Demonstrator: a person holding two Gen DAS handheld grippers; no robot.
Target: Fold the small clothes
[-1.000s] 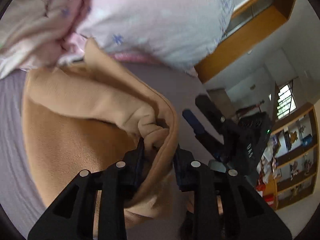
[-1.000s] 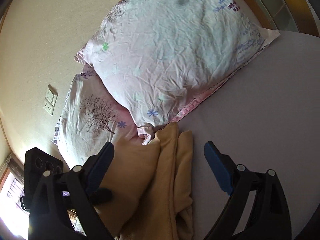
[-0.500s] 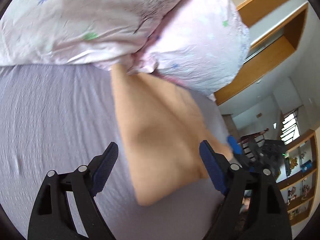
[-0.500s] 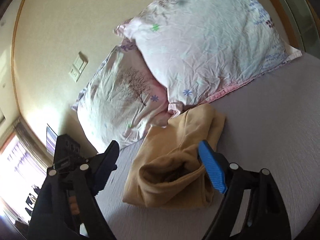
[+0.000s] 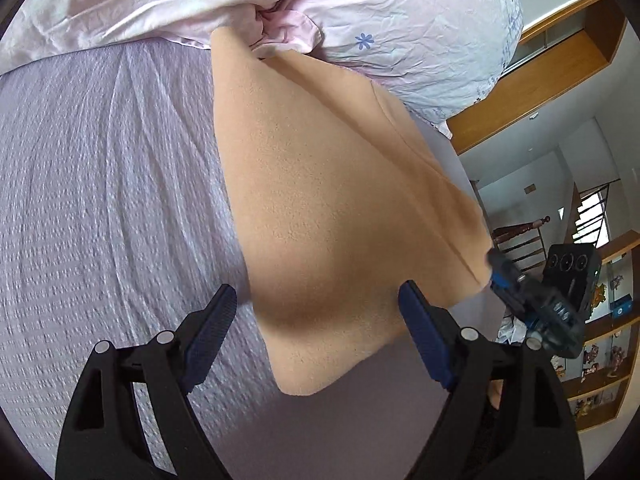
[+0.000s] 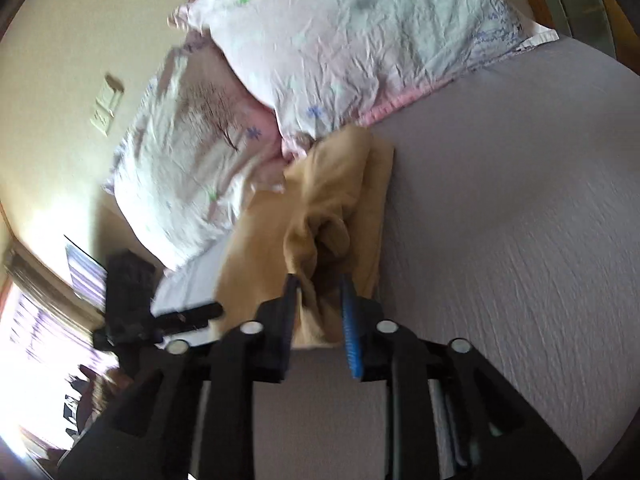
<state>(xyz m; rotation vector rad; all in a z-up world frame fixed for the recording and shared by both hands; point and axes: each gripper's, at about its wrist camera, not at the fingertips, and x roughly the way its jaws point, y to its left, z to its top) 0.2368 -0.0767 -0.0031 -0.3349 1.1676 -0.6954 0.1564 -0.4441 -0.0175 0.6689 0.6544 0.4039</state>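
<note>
The tan fleece garment [image 5: 320, 184] lies on the bed [image 5: 108, 184], its far end tucked against the floral pillows [image 5: 420, 20] at the head. It looks partly folded: in the left wrist view a broad flat panel is spread smooth, with a long seam or layered edge running down its right side, while in the right wrist view the near end is bunched and rumpled, not yet laid flat. My judgement is that the fold is underway, not finished; the gathered end has yet to be brought over and squared, and I cannot tell how many folds are already in.

The right hand-held gripper [image 6: 318, 292] has its jaws drawn close on a bunch of the fabric's near edge, so the cloth sits directly between its fingers and stretches away ahead of it toward the pillows. The left hand-held gripper [image 5: 316, 300] is spread wide and grips nothing; the garment's near corner lies just ahead of it and between the lines of its two fingers, seemingly not touching either pad. The right hand-held gripper shows at that view's right edge, at the cloth's side corner.
</note>
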